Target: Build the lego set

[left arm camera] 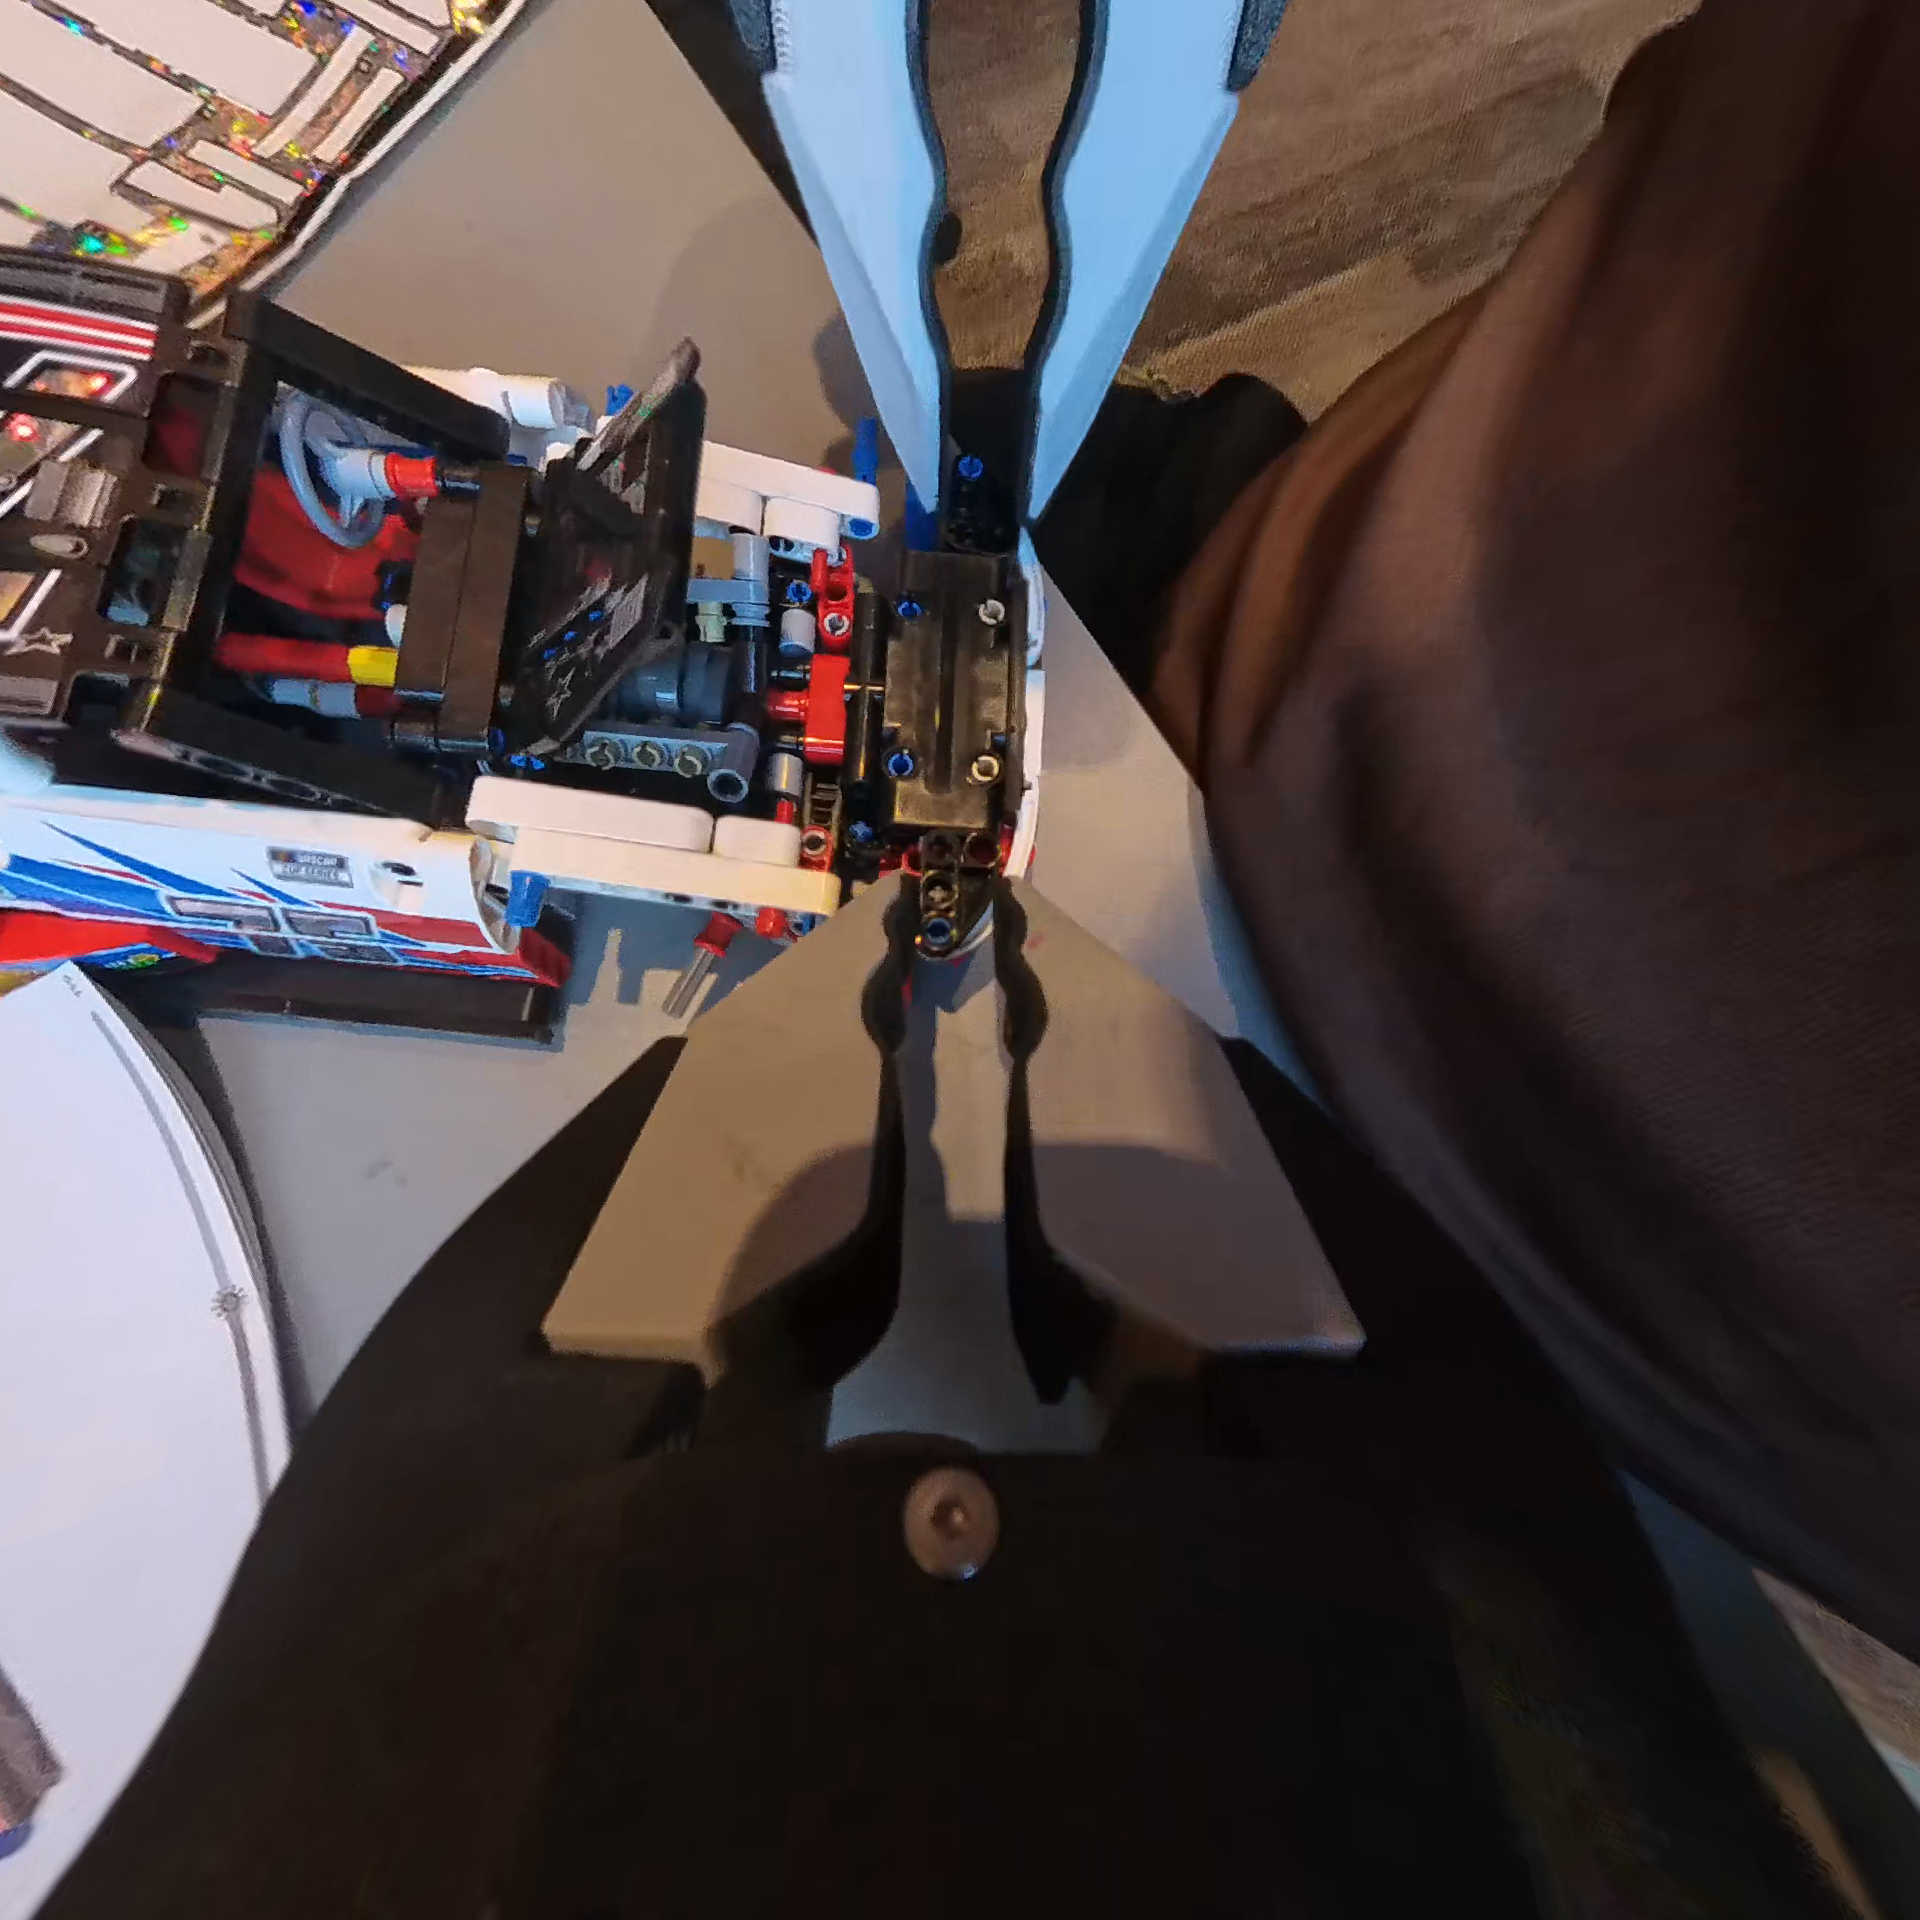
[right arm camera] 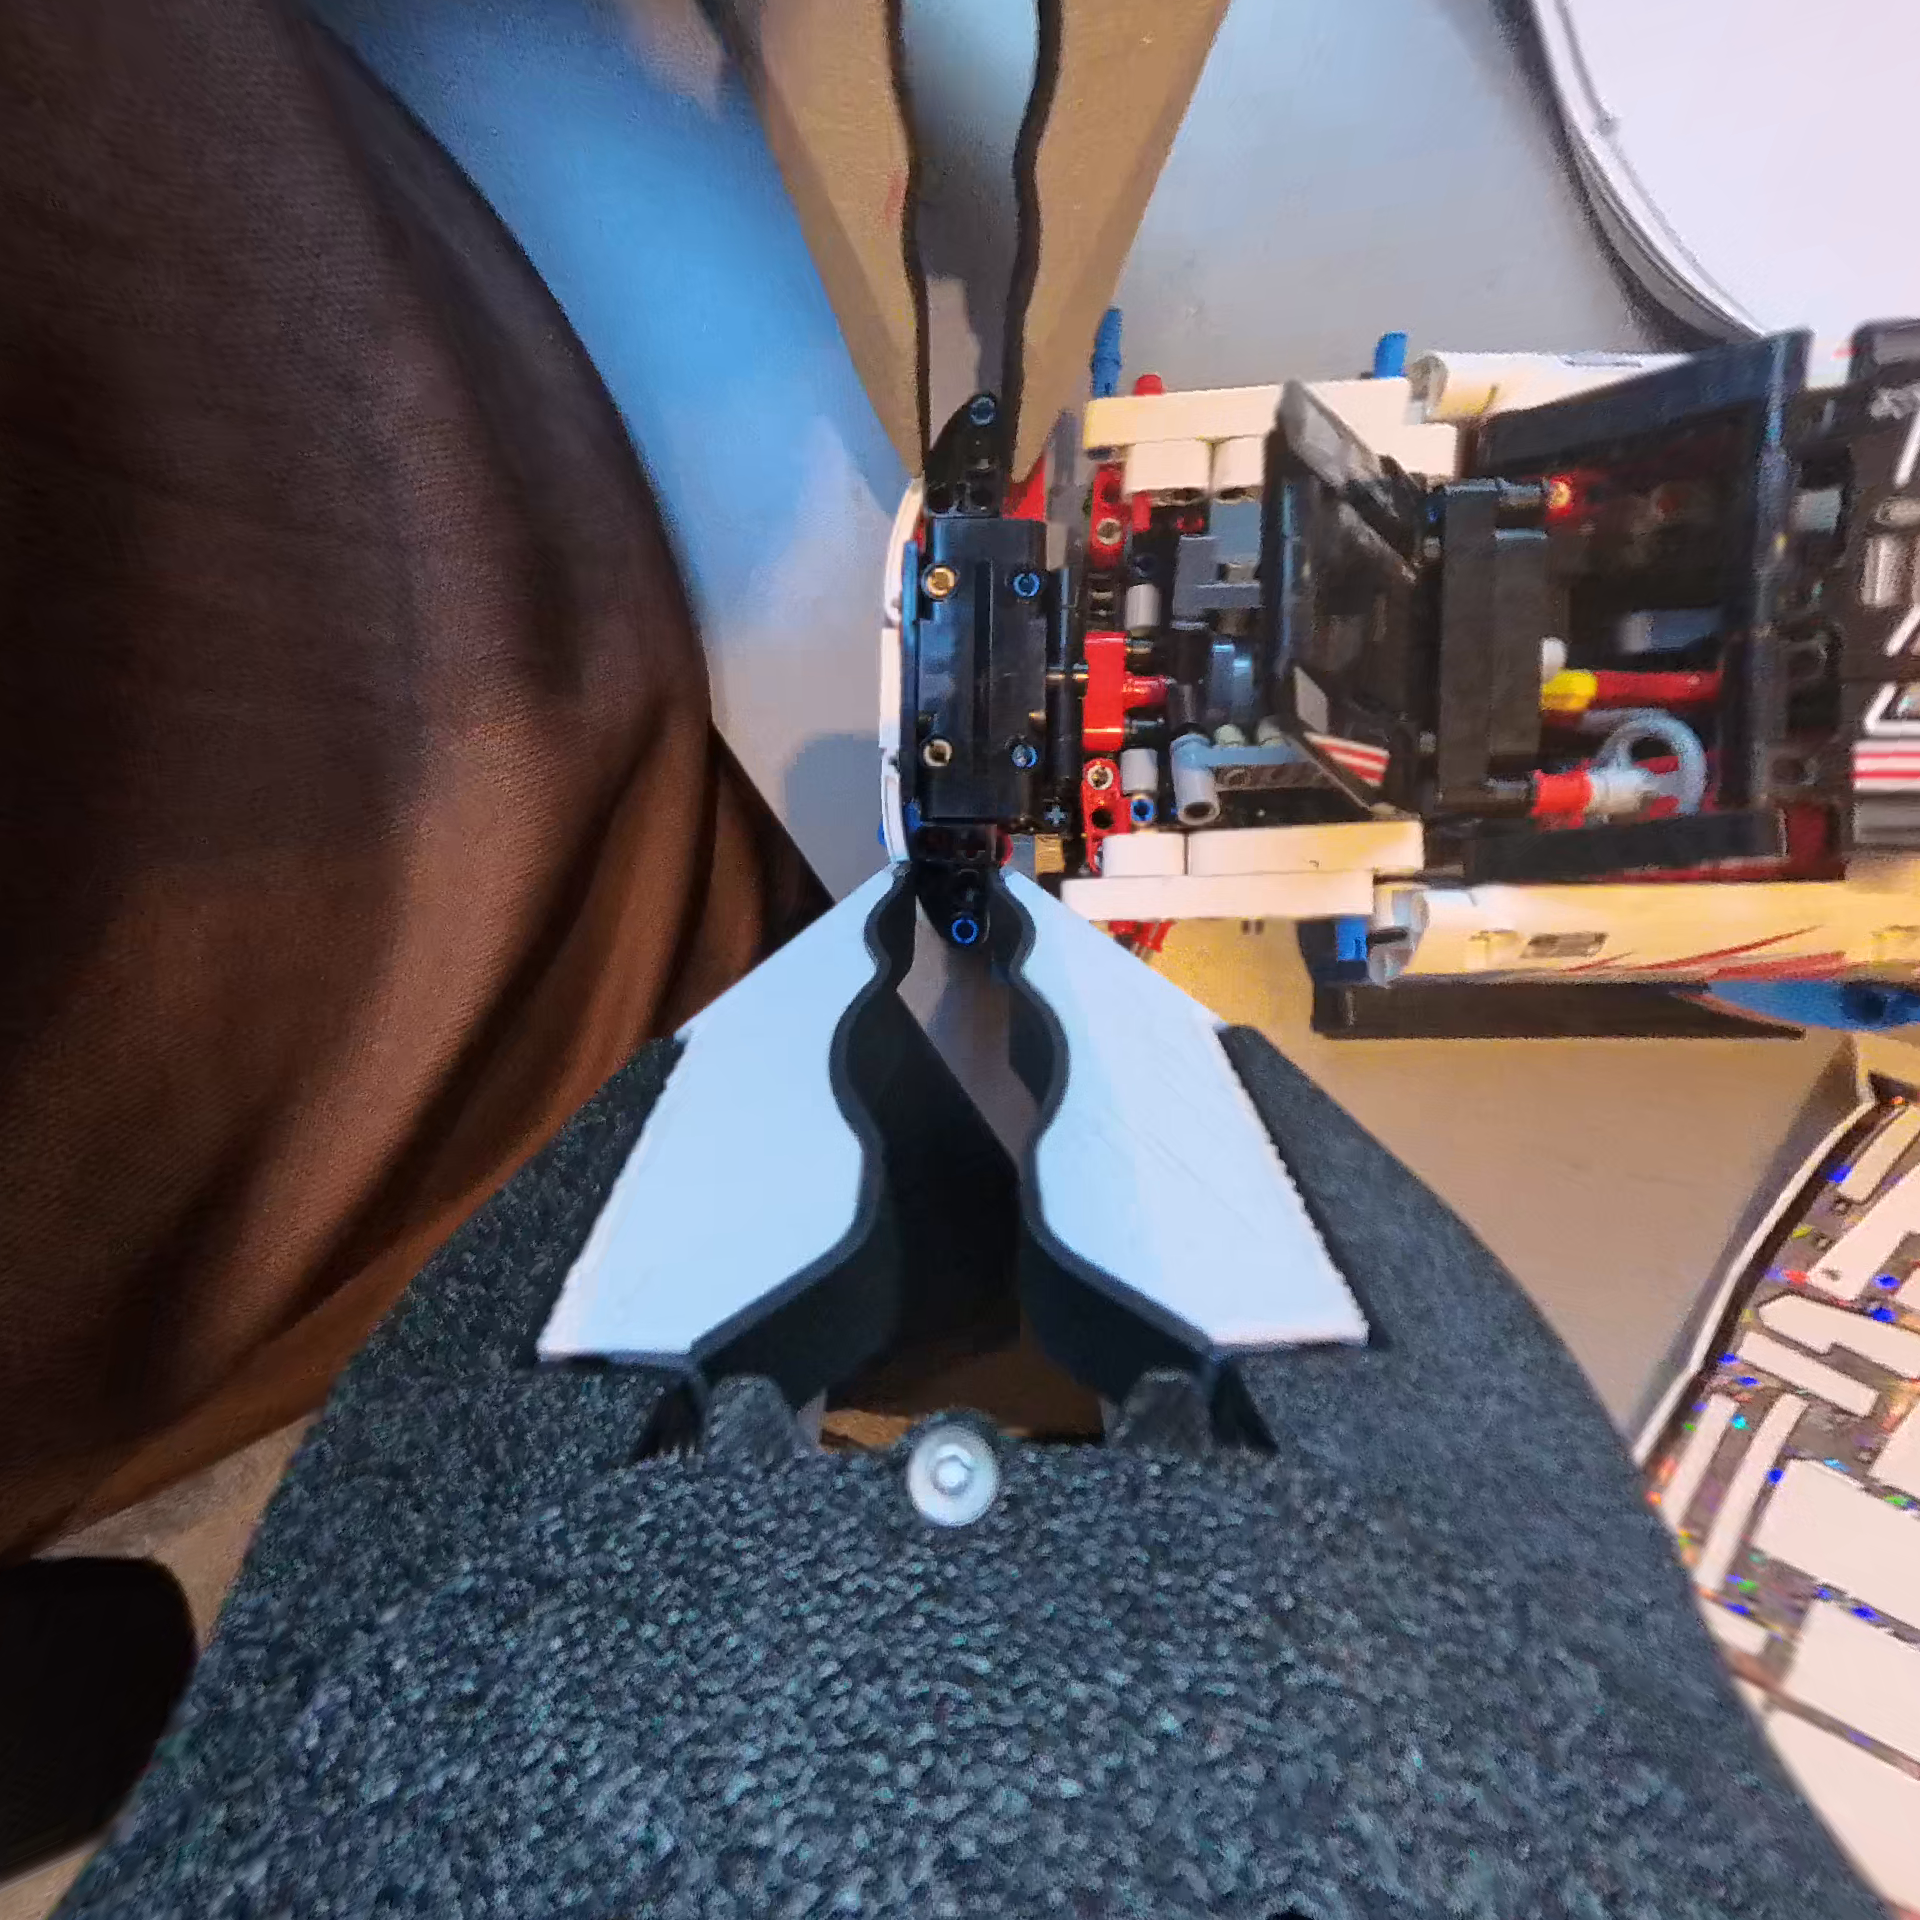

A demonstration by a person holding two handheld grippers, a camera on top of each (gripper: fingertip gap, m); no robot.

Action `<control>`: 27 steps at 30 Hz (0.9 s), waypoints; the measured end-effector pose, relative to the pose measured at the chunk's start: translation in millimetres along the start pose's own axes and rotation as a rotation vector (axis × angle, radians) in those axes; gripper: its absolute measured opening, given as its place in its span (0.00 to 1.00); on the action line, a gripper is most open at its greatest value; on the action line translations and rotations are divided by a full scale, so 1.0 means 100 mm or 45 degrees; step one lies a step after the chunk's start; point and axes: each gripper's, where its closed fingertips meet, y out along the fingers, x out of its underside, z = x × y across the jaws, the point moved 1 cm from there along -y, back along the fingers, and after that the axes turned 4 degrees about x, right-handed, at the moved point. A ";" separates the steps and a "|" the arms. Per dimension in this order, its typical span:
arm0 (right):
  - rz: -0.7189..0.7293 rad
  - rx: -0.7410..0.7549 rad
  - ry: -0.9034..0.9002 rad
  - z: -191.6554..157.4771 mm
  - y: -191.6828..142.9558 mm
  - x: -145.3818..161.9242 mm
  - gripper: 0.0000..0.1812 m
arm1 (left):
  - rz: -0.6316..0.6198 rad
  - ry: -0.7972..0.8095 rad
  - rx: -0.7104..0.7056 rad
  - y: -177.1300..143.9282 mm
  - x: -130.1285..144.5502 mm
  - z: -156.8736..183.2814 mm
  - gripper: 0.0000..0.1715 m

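Note:
A partly built lego race car [left arm camera: 436, 665] [right arm camera: 1455, 665], white, black and red, lies on the grey table. A black panel [left arm camera: 951, 686] [right arm camera: 977, 675] sits across its near end, with a black beam sticking out at each side. My left gripper [left arm camera: 945, 914] with grey fingers is shut on one black beam end [left arm camera: 940, 899] that carries a blue pin. My right gripper [right arm camera: 961, 906] with white fingers is shut on the opposite beam end [right arm camera: 961, 914]. Each gripper shows opposite the other: the right one [left arm camera: 971, 499] in the left wrist view, the left one [right arm camera: 971, 436] in the right wrist view.
A shiny sticker sheet [left arm camera: 156, 125] [right arm camera: 1818, 1403] lies beside the car. A white round object [left arm camera: 94, 1299] [right arm camera: 1766, 104] lies at the table edge. A person's brown garment [left arm camera: 1558, 779] [right arm camera: 260, 623] hangs close behind the car's near end. The left gripper's tips are roughly 8 cm from the right gripper's.

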 end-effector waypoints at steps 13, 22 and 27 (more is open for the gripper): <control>0.130 0.141 -0.014 -0.01 0.12 -0.22 0.00 | 0.018 0.021 -0.100 0.13 -0.18 -0.02 0.14; -0.023 0.130 -0.083 -0.01 0.13 -0.23 0.00 | -0.045 0.017 -0.073 0.13 -0.17 -0.02 0.13; -0.008 0.129 -0.088 -0.01 0.13 -0.23 0.00 | -0.070 0.039 -0.056 0.13 -0.17 -0.02 0.13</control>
